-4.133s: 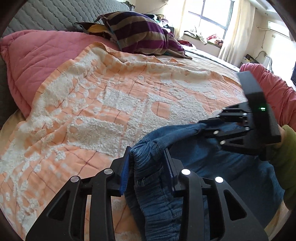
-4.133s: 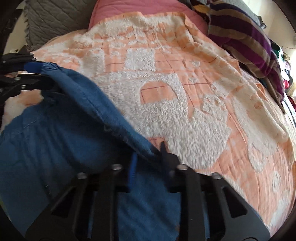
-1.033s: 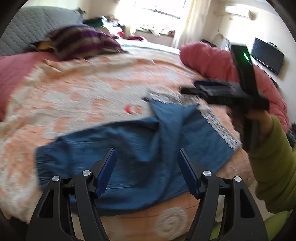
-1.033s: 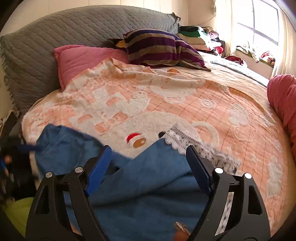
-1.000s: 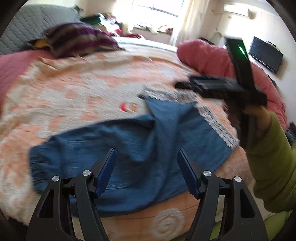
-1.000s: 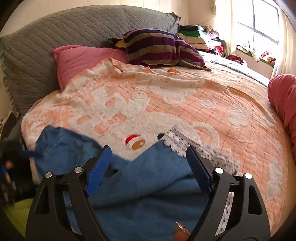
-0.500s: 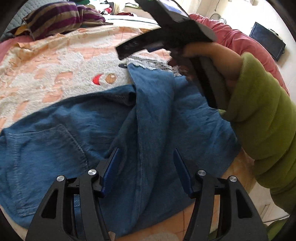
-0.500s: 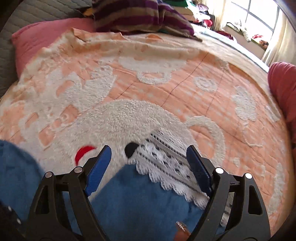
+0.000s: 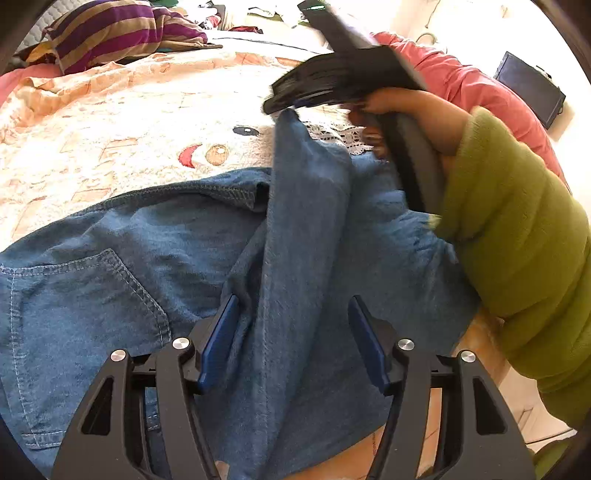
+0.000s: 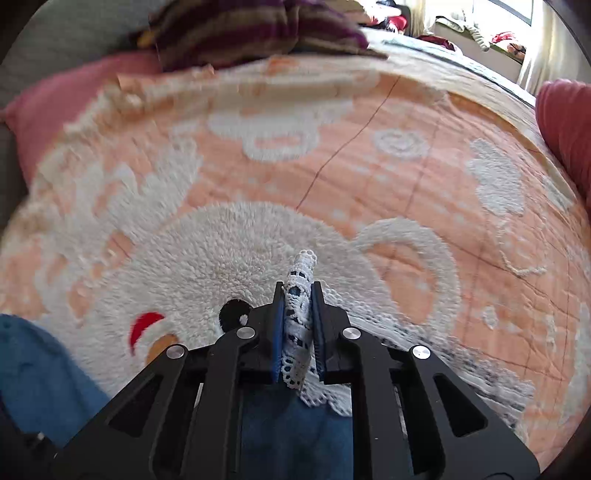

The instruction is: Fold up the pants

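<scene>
Leftmost in the left wrist view, the blue denim pants [image 9: 122, 258] lie spread on the orange-and-white blanket [image 9: 110, 122], a stitched back pocket [image 9: 85, 291] showing near the edge. Further right, the left gripper [image 9: 291, 332] hangs over a raised ridge of denim with its blue pads [image 9: 218, 343] spread apart on either side of the fold; neither pad presses the cloth. Beyond it, toward the upper right, the right gripper [image 9: 284, 105] pulls a peak of the fabric up off the blanket, carried by a hand [image 9: 413, 118] that comes out of a green sleeve [image 9: 517, 240]. A striped pillow [image 9: 122, 26] sits at the far end of the bed, and a red cushion [image 9: 480, 85] lies along its right side. From the right wrist camera, the right gripper [image 10: 297, 332] has just snapped closed, and its pads are pressed together on the white lace hem [image 10: 299, 314] of the pants, which stands up between them, the blue cloth [image 10: 295, 435] trailing beneath.
</scene>
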The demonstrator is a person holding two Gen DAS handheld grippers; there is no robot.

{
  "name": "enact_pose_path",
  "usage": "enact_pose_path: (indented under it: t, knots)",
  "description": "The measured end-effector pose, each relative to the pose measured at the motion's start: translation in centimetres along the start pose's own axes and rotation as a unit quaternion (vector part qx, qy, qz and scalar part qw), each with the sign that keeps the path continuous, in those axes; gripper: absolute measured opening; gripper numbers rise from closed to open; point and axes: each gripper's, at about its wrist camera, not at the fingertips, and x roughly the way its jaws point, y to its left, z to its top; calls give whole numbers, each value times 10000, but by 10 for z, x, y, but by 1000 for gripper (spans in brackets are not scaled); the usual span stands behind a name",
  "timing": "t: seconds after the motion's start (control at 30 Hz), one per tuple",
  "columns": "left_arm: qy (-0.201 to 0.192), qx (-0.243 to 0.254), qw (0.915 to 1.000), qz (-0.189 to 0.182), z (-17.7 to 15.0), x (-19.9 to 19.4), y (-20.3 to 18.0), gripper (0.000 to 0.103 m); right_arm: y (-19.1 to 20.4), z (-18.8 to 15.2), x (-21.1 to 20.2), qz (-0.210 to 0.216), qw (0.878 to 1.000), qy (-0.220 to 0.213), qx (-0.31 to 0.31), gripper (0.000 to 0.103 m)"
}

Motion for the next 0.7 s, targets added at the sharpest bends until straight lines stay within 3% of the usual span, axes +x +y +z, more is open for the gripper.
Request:
enact_pose_path:
  t: [0.2, 0.43, 0.7]
  knots:
    - [-94, 30, 9999, 47, 4, -2, -1, 58, -32, -19, -64, 217, 9975, -547, 388, 6]
    - [-196, 398, 9988, 210, 2, -10, -6, 3, -70, -69, -136, 175, 9912, -1002, 843, 6]
    - [-425, 981, 9942, 132, -13, -39, -22, 1, -89, -144, -185, 254, 9843, -983, 1446, 6]
